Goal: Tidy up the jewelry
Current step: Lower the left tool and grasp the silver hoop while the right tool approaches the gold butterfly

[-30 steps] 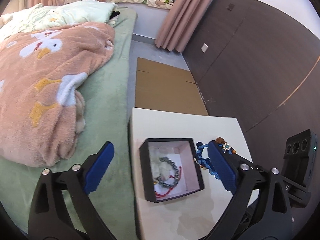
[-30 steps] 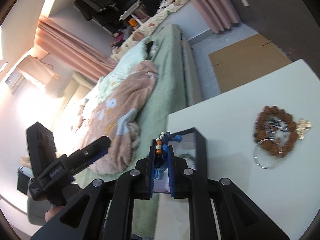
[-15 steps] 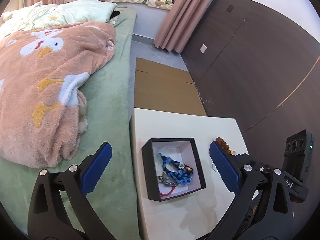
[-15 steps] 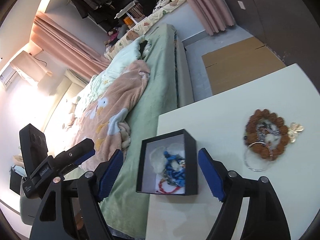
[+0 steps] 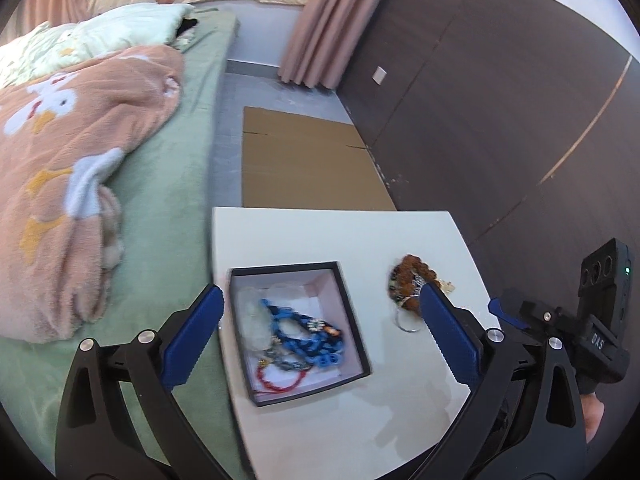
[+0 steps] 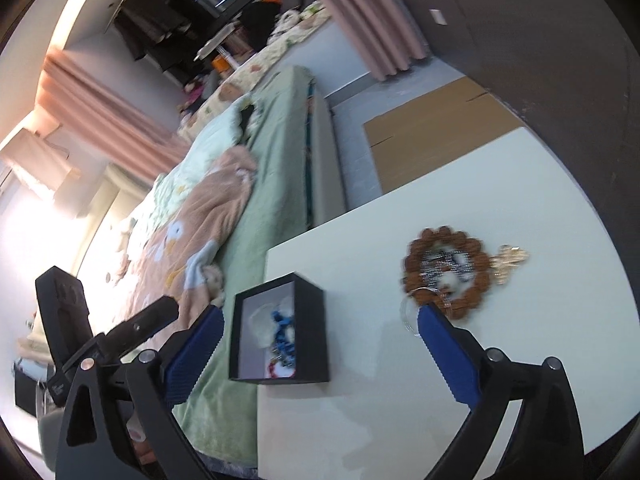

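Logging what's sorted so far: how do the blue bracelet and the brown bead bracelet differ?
The blue bracelet lies inside the black box, tangled among other pieces; the brown bead bracelet lies on the bare white table, outside it. The blue one is crumpled; the brown one forms an open ring. Neither is gripped.

- The box has black walls and a pale pink-white lining.
- A blue bracelet and a red cord lie inside it.
- The table is cream-white.
- The bead bracelet is reddish brown; the charm beside it is gold.
- The blanket is peach with white and yellow ducks.
- The bedsheet is pale green.
- The gripper pads are blue.
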